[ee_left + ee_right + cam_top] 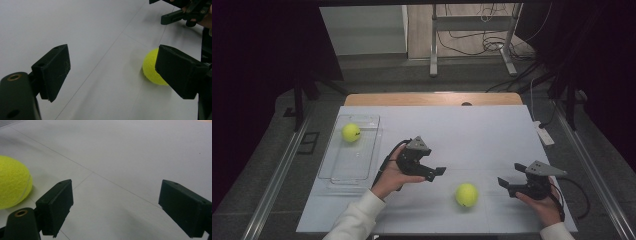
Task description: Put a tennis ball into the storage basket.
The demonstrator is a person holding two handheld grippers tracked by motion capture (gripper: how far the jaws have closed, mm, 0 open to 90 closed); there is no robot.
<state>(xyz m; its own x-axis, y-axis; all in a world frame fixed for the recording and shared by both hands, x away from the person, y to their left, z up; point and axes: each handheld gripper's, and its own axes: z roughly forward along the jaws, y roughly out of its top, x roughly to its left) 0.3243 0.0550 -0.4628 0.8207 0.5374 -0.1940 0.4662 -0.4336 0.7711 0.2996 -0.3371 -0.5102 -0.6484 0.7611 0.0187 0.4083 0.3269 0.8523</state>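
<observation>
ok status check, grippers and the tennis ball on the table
Left gripper open, empty. Right gripper open, empty. Tennis ball on the table between them, untouched. Nothing in the way.

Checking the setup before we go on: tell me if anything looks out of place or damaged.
Nothing looks damaged or spilled. One tennis ball sits in the clear tray; the other ball lies loose on the table between the open left gripper and right gripper.

Clear tray [343, 172], 2nd ball [351, 132] inside.
</observation>
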